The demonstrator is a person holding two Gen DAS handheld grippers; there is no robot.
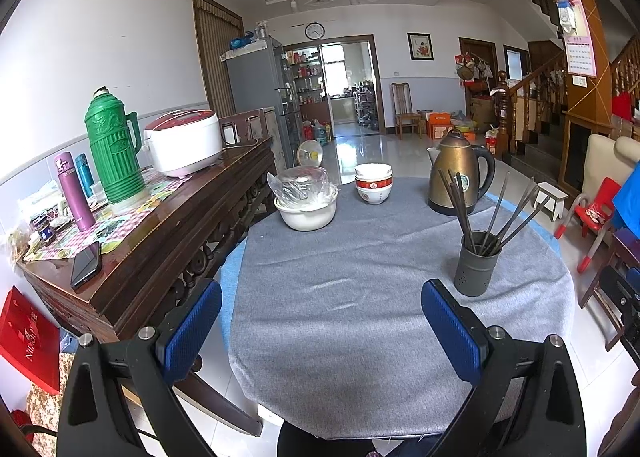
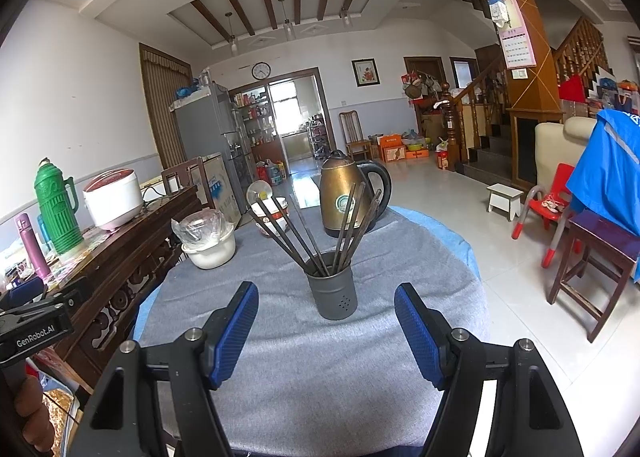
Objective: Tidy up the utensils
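Observation:
A dark metal utensil holder point(image 1: 476, 263) point(image 2: 333, 287) stands on the grey-covered round table point(image 1: 340, 297) point(image 2: 280, 337). Several dark chopsticks point(image 1: 460, 201) point(image 2: 308, 233) stand in it, fanned left and right. My left gripper point(image 1: 322, 297) is open and empty above the table's near half, with the holder to its right. My right gripper point(image 2: 326, 311) is open and empty, with the holder just beyond and between its blue fingers point(image 2: 236, 325).
A brass kettle point(image 1: 460, 173) point(image 2: 350, 193), stacked bowls point(image 1: 374, 183) and a covered white pot point(image 1: 306, 199) point(image 2: 208, 237) stand at the table's far side. A wooden sideboard point(image 1: 160, 241) with a green thermos point(image 1: 114, 149) and a rice cooker point(image 1: 184, 143) is on the left. A stool point(image 2: 596, 257) is on the right.

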